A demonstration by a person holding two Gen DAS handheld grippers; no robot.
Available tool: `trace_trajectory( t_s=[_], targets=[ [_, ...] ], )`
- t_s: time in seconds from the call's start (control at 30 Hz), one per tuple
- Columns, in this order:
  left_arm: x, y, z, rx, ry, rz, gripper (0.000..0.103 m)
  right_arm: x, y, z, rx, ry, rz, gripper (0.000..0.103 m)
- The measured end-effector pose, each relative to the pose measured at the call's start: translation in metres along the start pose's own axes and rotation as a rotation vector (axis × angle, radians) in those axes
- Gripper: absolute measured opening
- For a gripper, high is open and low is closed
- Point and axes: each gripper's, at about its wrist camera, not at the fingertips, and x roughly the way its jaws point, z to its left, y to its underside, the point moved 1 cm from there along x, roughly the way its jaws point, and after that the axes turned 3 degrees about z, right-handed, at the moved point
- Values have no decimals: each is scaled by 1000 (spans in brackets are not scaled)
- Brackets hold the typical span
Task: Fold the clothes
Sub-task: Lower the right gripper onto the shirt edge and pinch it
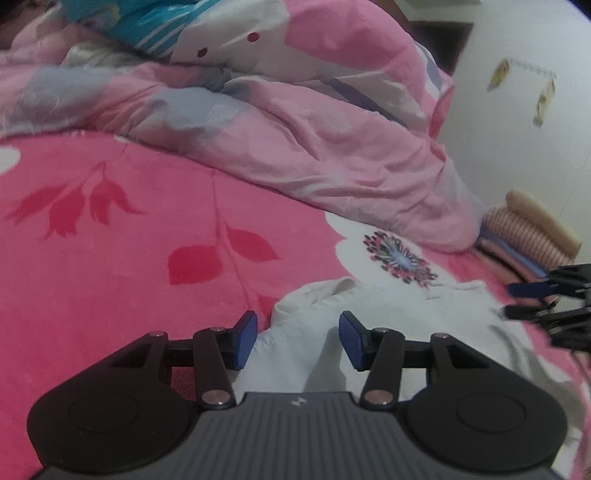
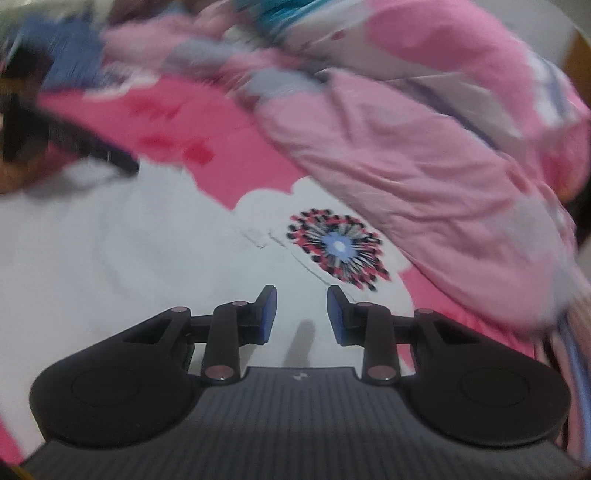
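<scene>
A white garment (image 1: pixel 388 317) lies crumpled on the pink flowered bedsheet (image 1: pixel 110 258). My left gripper (image 1: pixel 298 338) is open just above the garment's left edge, holding nothing. In the left wrist view my right gripper (image 1: pixel 517 301) shows at the right edge over the garment. In the right wrist view the white garment (image 2: pixel 110 258) spreads wide below my right gripper (image 2: pixel 302 314), which is open and empty. The left gripper's fingers (image 2: pixel 92 147) show blurred at the upper left there.
A rumpled pink quilt (image 1: pixel 314 129) is heaped across the back of the bed and shows in the right wrist view (image 2: pixel 424 166). A teal and white cloth (image 1: pixel 147 22) lies on top of it. Striped bedding (image 1: pixel 524 236) and a white wall (image 1: pixel 517 129) are at the right.
</scene>
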Motion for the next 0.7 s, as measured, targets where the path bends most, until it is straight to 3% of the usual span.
trace_trajectory(
  t_s=[0.17,0.4,0.53,0.7],
  targets=[
    [-1,2,5,-26,54,-9,50,33,-16,2,-112,-85,51,27],
    [-2,4,13,-62,129,-21,50,55,-19,5,-166,-133,127,27],
    [-4,5,15,-76,142,-26,50,53,-20,8,-169,-158,134,2],
    [-7,5,15,-74,141,-44,50,39,-24,10,-163,-135,50,0]
  ],
)
